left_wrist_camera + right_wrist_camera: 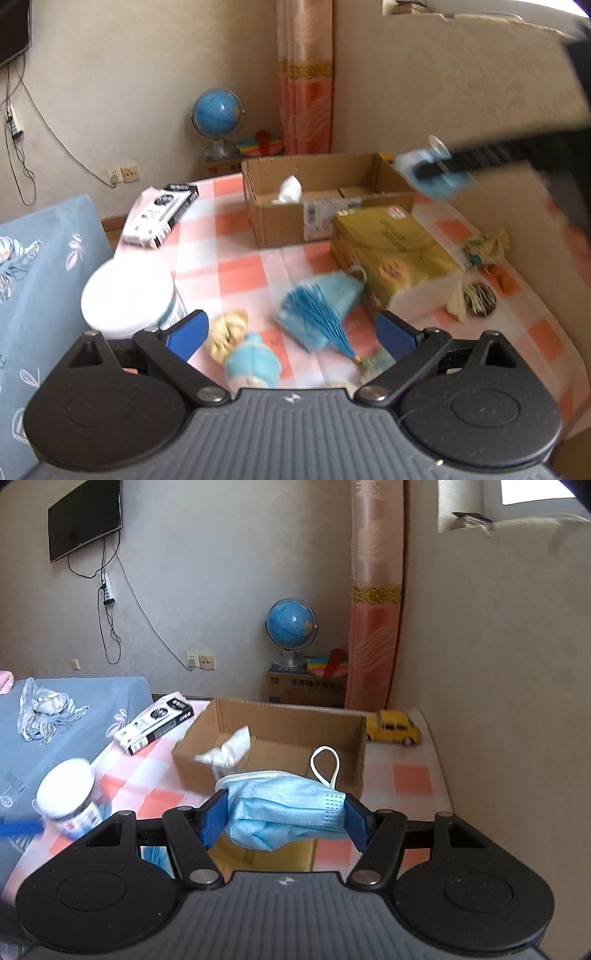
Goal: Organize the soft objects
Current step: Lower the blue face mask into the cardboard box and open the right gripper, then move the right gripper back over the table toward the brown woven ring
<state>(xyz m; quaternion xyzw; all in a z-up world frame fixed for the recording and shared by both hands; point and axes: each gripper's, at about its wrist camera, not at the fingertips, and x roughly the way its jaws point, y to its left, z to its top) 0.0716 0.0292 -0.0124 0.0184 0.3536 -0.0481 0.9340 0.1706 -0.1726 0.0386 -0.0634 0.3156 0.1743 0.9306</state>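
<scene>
Bedside: lying at far left, blue floral-print bedsheet [40,258], not part of the sorting.
Jar: standing just left of the left gripper, white-lidded round plastic jar [127,295]; hard, so likely staying put.
Left gripper [291,334]: hovering low over the pink-and-white checked tablecloth [240,236], blue pads spread wide, clamping nothing.
Doll: lying between those spread fingers, small blond soft doll in a pale blue dress [243,354]; likely squashy and light, best pinched across the body rather than the head.
Fan-like piece: lying just right of the doll, blue pleated paper-like piece [317,314], blurred, material hard to judge; probably crushing easily.
Box: sitting open at the table's far side, shallow brown cardboard box [280,734], already holding a crumpled white tissue [227,751]; serving, by judgement, as the drop spot.
Tissue pack: resting right of the pleated piece, yellow rectangular soft-wrapped pack [391,254]; bulky, probably needing a wide grip across its short side.
Right gripper [282,819]: carrying, fingers clamped on a crumpled light blue surgical face mask [284,808] with a white ear loop sticking up, held just short of the box's near wall.
Mask handling: weighing almost nothing, floppy, compressing readily; loop possibly snagging on a pad at release.
Toy car: parked right of the box, yellow metal-looking toy car [393,727]; rigid, outside the task.
</scene>
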